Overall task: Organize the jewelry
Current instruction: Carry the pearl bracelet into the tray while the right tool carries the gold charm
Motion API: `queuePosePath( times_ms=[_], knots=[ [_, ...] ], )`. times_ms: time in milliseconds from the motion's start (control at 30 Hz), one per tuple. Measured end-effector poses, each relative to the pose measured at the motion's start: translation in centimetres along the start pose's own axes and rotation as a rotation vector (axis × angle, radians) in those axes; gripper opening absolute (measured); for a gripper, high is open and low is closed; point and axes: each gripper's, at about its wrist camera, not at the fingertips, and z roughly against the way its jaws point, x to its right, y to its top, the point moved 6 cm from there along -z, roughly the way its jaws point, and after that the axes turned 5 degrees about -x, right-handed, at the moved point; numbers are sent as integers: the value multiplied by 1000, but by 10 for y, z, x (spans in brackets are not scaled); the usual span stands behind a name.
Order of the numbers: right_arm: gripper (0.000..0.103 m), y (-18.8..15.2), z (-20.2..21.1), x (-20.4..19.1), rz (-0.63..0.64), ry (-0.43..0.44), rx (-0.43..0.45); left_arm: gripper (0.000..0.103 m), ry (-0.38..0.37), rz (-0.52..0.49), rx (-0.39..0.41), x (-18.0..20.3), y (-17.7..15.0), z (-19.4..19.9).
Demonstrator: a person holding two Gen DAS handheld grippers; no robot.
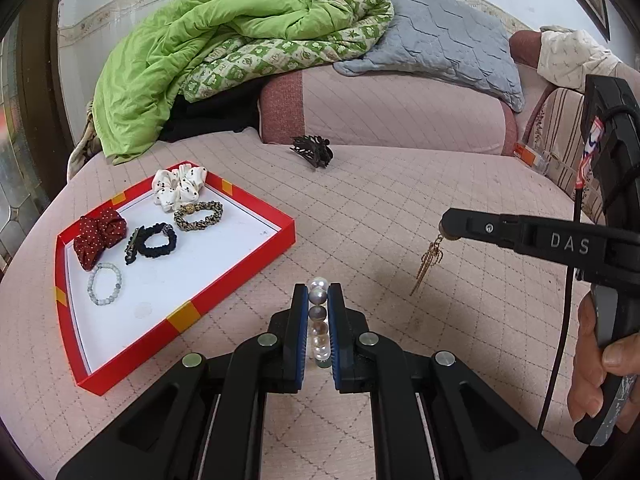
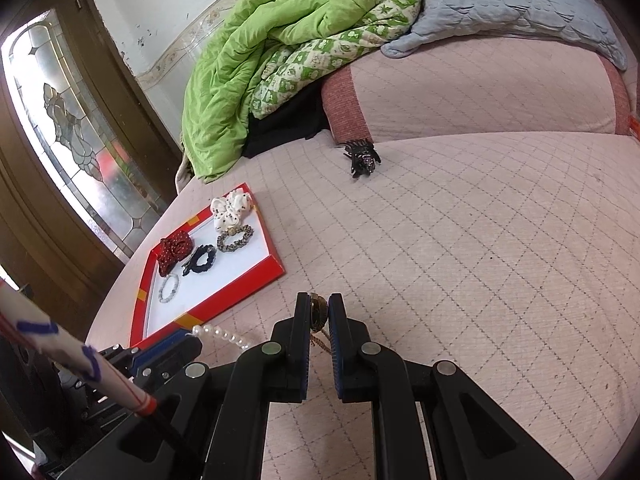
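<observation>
My left gripper (image 1: 319, 300) is shut on a pearl bracelet (image 1: 319, 322), held above the pink quilted bed; the bracelet also shows in the right wrist view (image 2: 224, 335). My right gripper (image 2: 319, 310) is shut on a gold tassel earring (image 2: 319, 312), which dangles from its tip in the left wrist view (image 1: 429, 262). The red tray (image 1: 256, 258) with a white floor lies to the left. It holds a white scrunchie (image 1: 180, 186), a red bow (image 1: 98, 236), a black scrunchie (image 1: 156, 240), a leopard scrunchie (image 1: 199, 215) and a pale bead bracelet (image 1: 105, 283).
A dark claw hair clip (image 1: 312, 151) lies on the bed near the pink bolster (image 1: 400, 112). A green quilt (image 1: 192, 48) and a grey pillow (image 1: 444, 36) are piled behind. A glass-panelled door (image 2: 68, 128) stands at the left.
</observation>
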Motion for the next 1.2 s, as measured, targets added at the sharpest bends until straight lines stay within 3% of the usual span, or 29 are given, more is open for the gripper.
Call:
queuePosePath(
  times_ms=[433,867,1200],
  knots=[
    [10,-2,-4,-30,19,25,-10,9,6,50,49,-33,10,19],
    [10,18,-31,-97,58,85,-26,9,98,231,85,-145,28,17],
    [10,44,-78,-154,122,108,-66,9,116,350,22,-204,26,-16]
  ],
)
